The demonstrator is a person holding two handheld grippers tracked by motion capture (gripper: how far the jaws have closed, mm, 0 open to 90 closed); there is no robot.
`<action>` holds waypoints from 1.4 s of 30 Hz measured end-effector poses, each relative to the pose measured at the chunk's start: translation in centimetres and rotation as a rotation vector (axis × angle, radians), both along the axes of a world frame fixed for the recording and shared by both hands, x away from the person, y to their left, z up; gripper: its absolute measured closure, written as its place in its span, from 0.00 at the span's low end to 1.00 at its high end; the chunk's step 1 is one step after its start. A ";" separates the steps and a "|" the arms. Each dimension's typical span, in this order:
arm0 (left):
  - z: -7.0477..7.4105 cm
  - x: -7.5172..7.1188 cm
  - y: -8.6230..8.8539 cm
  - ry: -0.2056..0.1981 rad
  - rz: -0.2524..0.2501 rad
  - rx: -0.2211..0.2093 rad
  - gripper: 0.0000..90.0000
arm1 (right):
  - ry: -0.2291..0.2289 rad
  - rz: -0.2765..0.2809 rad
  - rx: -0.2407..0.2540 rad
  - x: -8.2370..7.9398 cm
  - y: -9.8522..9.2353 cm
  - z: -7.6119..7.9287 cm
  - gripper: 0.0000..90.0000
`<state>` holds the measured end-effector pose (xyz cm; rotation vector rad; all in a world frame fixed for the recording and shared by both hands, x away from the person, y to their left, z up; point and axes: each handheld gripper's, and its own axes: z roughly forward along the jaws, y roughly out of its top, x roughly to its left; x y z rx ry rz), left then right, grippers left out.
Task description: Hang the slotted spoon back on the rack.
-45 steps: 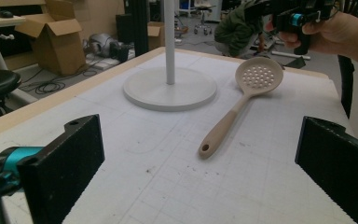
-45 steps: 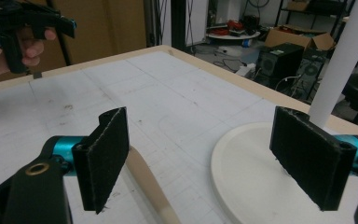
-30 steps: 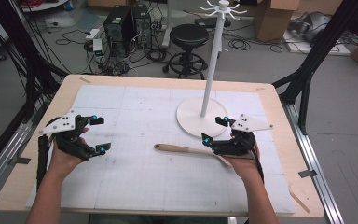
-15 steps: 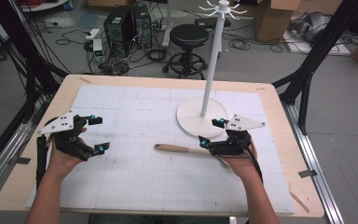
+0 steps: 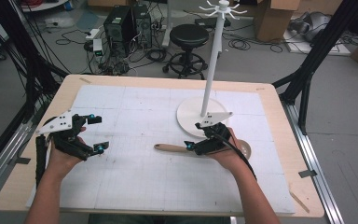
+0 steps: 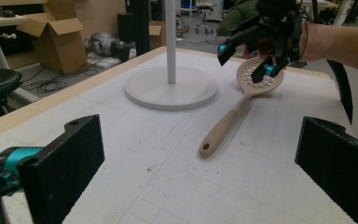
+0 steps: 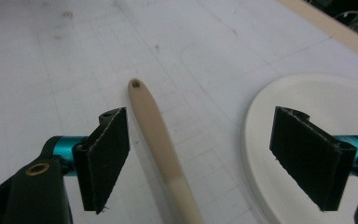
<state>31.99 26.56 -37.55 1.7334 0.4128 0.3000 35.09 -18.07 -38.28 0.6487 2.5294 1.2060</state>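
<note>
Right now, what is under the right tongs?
The spoon lies on the mat between the open right tongs, untouched. From above, the hand covers its middle.

We see a beige spoon (image 6: pixel 235 116) whose round bowl is dotted with small holes, and a single dark hole at the end of its handle. It lies on a white mat (image 5: pixel 135 116) ruled with a faint grey grid and flecked with a few dark specks. The mat covers a pale wood counter (image 5: pixel 70 88). The stand (image 5: pixel 203 119) is plain white, base and pole alike. Our left gripper (image 5: pixel 96 133) and right gripper (image 5: pixel 193 135) are black with bright teal accents and a light grey top plate.
</note>
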 end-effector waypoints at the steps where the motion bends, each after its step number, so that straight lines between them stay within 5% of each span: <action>1: 0.0 0.0 0.0 -0.001 -0.001 0.002 0.02 | 0.013 0.001 -0.013 0.0 0.1 -0.2 0.21; 10: -0.2 0.1 -0.2 0.004 -0.002 0.012 0.02 | 0.068 0.033 -0.151 0.7 1.3 -2.2 0.24; 17: -0.1 0.1 -0.1 0.002 -0.001 0.012 0.02 | 0.124 0.041 -0.229 1.0 1.7 -3.1 0.41; 27: -0.1 0.1 -0.1 0.002 0.000 0.011 0.02 | 0.198 0.044 -0.293 1.2 1.9 -4.1 0.57; 32: -0.2 0.1 -0.1 0.004 -0.002 0.012 0.02 | 0.229 0.047 -0.280 1.5 1.7 -4.1 0.65; 42: -0.2 0.1 -0.2 0.002 -0.001 0.016 0.02 | 0.237 0.049 -0.330 1.2 2.4 -3.8 0.73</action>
